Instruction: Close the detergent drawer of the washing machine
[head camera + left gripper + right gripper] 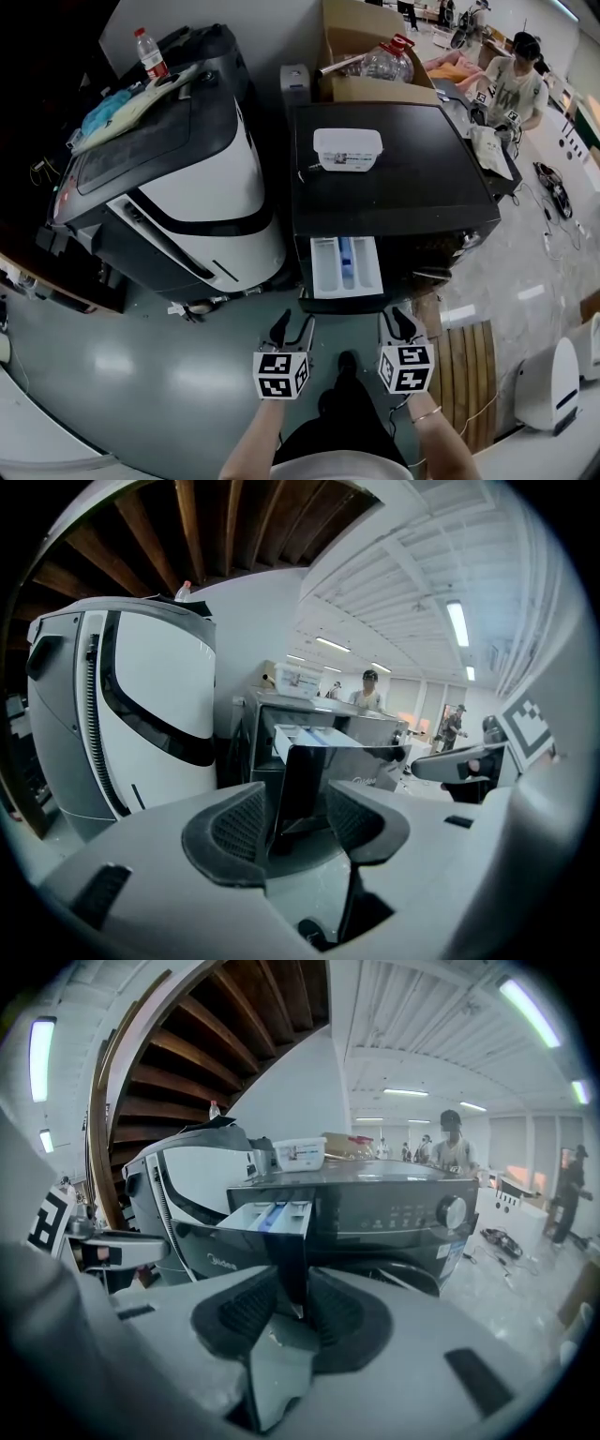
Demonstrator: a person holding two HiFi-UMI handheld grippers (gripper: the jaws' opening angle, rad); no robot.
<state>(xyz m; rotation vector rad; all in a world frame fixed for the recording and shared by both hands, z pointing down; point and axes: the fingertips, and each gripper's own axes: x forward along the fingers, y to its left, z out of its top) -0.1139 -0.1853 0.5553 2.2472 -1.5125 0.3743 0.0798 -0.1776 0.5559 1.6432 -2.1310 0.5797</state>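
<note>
Noting detergent drawer point(346, 265) sticking out near-side from washing machine point(394, 187), top left. Judging it light, stiff plastic, sliding easily; pushing flat on its dark front panel, not pinching. Holding left gripper point(292, 328) and right gripper point(401, 323) nearby, tongs spread, empty.

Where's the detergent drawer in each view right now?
Head view: drawer pulled open, centre, jutting from the washer front.
Left gripper view: drawer at centre.
Right gripper view: drawer just left of centre.
Shared landmark: white tub on the washer's top.
</note>
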